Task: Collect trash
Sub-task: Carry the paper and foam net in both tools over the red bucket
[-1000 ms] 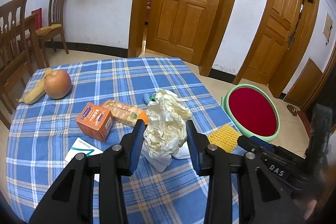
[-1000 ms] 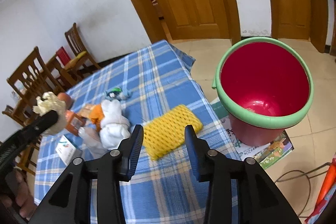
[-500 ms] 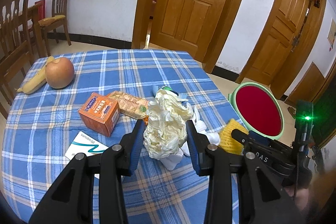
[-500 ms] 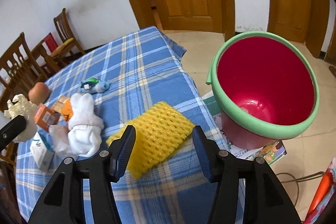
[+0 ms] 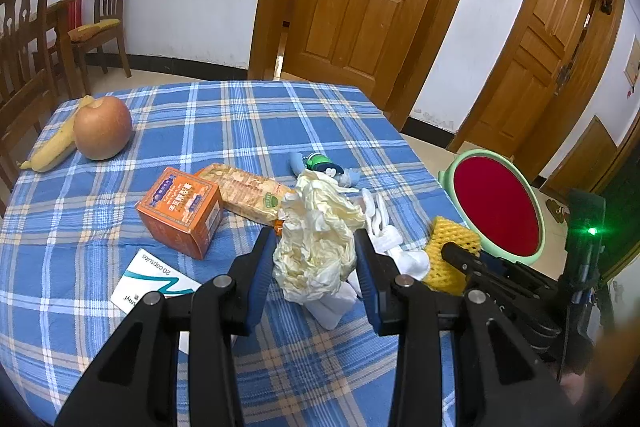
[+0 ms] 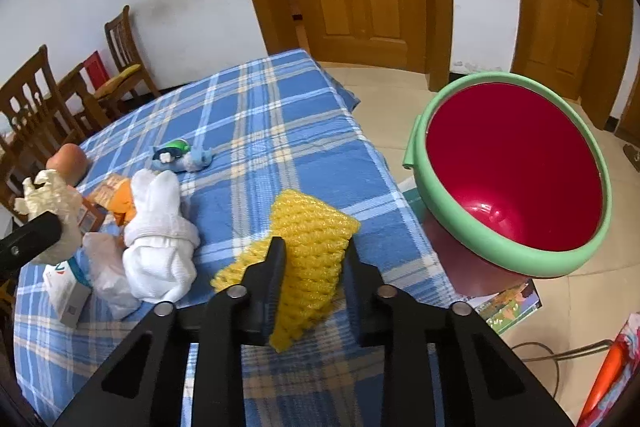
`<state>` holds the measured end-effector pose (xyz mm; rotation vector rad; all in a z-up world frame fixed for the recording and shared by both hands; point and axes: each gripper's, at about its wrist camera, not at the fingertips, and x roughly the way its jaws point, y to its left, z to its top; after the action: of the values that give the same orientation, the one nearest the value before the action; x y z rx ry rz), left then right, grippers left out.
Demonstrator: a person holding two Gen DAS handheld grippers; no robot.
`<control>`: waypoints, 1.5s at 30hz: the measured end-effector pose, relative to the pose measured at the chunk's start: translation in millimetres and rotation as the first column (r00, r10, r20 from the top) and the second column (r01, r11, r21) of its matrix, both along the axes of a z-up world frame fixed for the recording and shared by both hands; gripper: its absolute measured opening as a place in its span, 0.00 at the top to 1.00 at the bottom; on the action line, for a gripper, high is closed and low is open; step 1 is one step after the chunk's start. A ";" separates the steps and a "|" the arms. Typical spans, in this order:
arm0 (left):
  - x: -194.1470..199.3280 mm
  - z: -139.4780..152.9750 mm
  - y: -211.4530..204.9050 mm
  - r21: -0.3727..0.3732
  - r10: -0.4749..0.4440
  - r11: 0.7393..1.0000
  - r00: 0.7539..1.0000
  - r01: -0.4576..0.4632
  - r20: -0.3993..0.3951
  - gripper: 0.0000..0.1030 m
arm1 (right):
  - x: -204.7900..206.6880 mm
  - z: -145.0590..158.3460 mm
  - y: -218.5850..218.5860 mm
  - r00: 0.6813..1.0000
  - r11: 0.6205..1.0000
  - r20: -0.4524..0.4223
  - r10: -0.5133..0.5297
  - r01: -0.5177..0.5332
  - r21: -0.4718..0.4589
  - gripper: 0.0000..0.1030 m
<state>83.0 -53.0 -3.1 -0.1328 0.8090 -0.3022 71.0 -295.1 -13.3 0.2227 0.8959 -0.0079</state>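
My left gripper (image 5: 314, 237) is shut on a crumpled cream paper wad (image 5: 316, 227), held just above the blue checked tablecloth (image 5: 240, 115). In the right wrist view that wad (image 6: 52, 195) shows at the far left. My right gripper (image 6: 314, 247) is closing, with a yellow foam net (image 6: 316, 227) between its jaws; the pads press its sides and it bulges upward. The net lies at the table's right edge. A red bin with a green rim (image 6: 432, 195) stands on the floor just beyond that edge, also seen as the bin (image 5: 496, 203) from the left wrist.
On the cloth lie a white cloth bundle (image 6: 160, 247), an orange box (image 5: 180, 207), a cracker pack (image 5: 248, 191), a blue toy (image 5: 320, 163), a white capsule box (image 5: 154, 283), an apple (image 5: 102, 127) and a banana (image 5: 56, 147). Wooden chairs (image 5: 104, 11) stand at the left.
The right gripper's jaws widened, came down over the yellow foam net and closed onto it. The left gripper keeps its hold on the paper wad and has sunk slightly.
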 end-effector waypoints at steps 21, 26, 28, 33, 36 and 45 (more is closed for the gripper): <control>-8.8 24.4 -46.8 0.009 -0.111 0.994 0.993 0.111 0.032 0.62 | -38.0 46.1 -43.8 0.988 0.993 0.127 -0.084 0.072 0.095 0.80; -7.2 29.8 -75.3 0.016 -0.169 0.986 0.985 0.168 0.039 0.62 | -44.1 50.0 -64.6 0.982 0.987 0.140 -0.129 0.113 0.117 0.80; -6.3 30.4 -89.5 0.020 -0.197 0.980 0.980 0.196 0.039 0.62 | -46.8 51.3 -75.2 0.978 0.983 0.145 -0.149 0.131 0.125 0.80; -2.4 28.9 -123.6 0.033 -0.259 0.966 0.965 0.257 0.041 0.62 | -52.6 51.1 -101.4 0.968 0.974 0.152 -0.201 0.181 0.135 0.80; 1.1 26.7 -144.4 0.037 -0.294 0.955 0.955 0.293 0.038 0.62 | -53.8 48.4 -118.4 0.961 0.967 0.147 -0.234 0.214 0.142 0.80; 23.4 12.3 -206.6 0.031 -0.384 0.923 0.923 0.383 0.007 0.62 | -51.1 40.3 -161.4 0.939 0.942 0.129 -0.319 0.299 0.156 0.79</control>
<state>106.4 -259.6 9.2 0.0578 0.8235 -0.6612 19.9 -456.5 27.0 0.4831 0.7012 -0.2220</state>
